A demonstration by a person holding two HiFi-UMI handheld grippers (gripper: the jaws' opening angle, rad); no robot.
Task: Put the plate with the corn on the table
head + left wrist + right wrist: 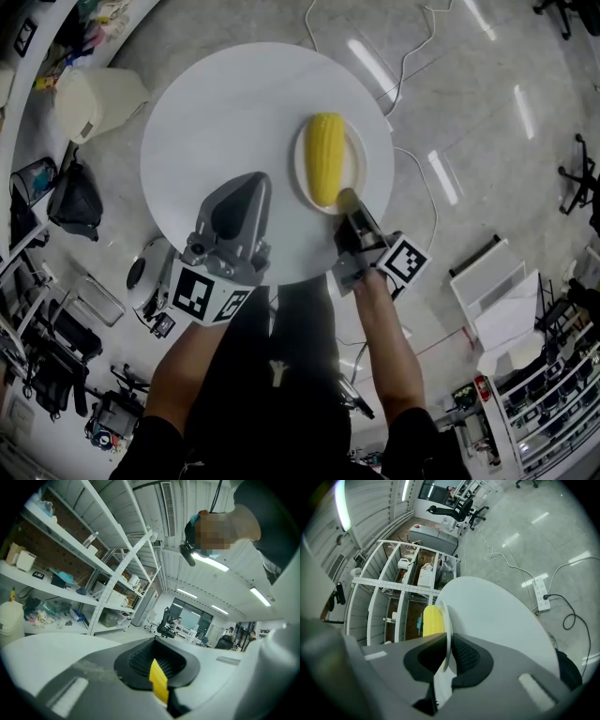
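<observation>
A white plate [356,155] carrying a yellow corn cob [326,157] is over the right side of the round white table [216,122]. My right gripper [349,200] is shut on the plate's near rim. In the right gripper view the plate [446,620] runs edge-on between the black pads of the right gripper [446,656], with the corn [431,619] on its left and the table [497,616] on its right. I cannot tell whether the plate touches the tabletop. My left gripper [246,187] hovers over the table's near left, shut and holding nothing; in its own view the left gripper [157,665] points up at the ceiling.
A white bin [94,98] and a black bag [75,202] sit on the floor left of the table. Cables [412,56] and a power strip [542,594] lie on the floor beyond it. A white cart [502,300] stands at the right, and shelving [408,573] beyond the table.
</observation>
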